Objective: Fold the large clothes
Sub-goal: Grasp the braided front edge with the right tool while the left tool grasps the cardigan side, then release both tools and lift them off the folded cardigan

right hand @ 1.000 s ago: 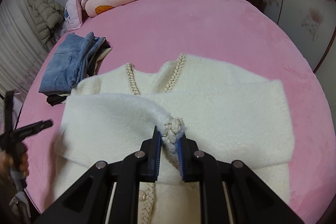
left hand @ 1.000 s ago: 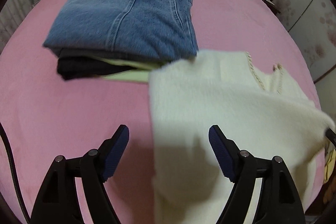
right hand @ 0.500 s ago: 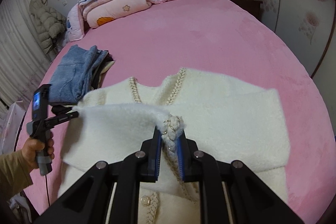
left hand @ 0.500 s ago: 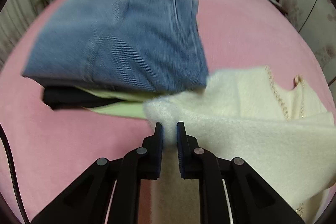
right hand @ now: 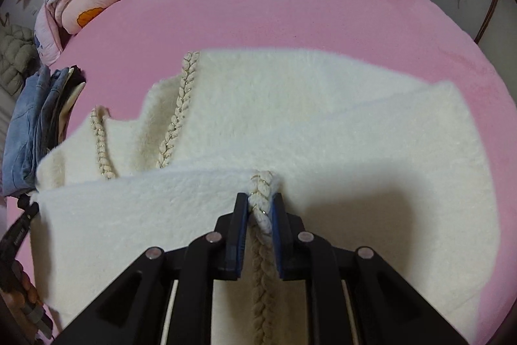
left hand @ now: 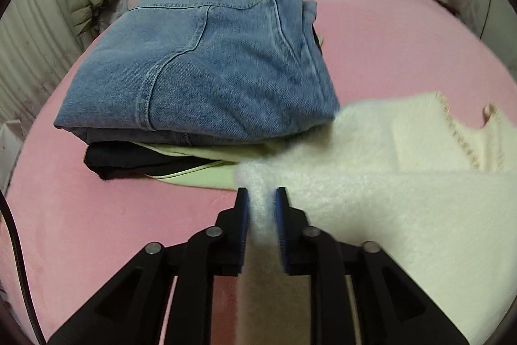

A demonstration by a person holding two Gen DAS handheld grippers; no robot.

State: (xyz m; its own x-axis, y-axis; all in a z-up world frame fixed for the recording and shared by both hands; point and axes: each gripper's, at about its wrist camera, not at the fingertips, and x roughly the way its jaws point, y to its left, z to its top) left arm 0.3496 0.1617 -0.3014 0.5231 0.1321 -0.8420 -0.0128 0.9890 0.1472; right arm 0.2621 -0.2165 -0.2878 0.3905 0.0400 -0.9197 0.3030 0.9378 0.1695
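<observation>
A white fluffy cardigan (right hand: pixel 323 131) is being folded on the pink bed (right hand: pixel 290 5), its body lying spread flat with the neckline pointing away towards the headboard. The lower edge is being held raised by both grippers, so that a fold is standing up across the garment's width. The left gripper (left hand: pixel 261 196) is being kept nearly closed on the left corner of that edge, a tuft of pile being pinched between its jaws. The right gripper (right hand: pixel 260 199) is being kept closed on the braided front trim (right hand: pixel 262 183), near the garment's middle line. The gripped edge is thus running left to right between the two grippers, while the cardigan's long axis is running away from them. The rest of the garment is lying ahead of and beyond both sets of jaws, so the coming fold is judged to call for carrying the edge forward towards the collar. The stack of folded jeans (left hand: pixel 206 67) is lying just beside the left corner, touching or nearly so, and could be snagged.
</observation>
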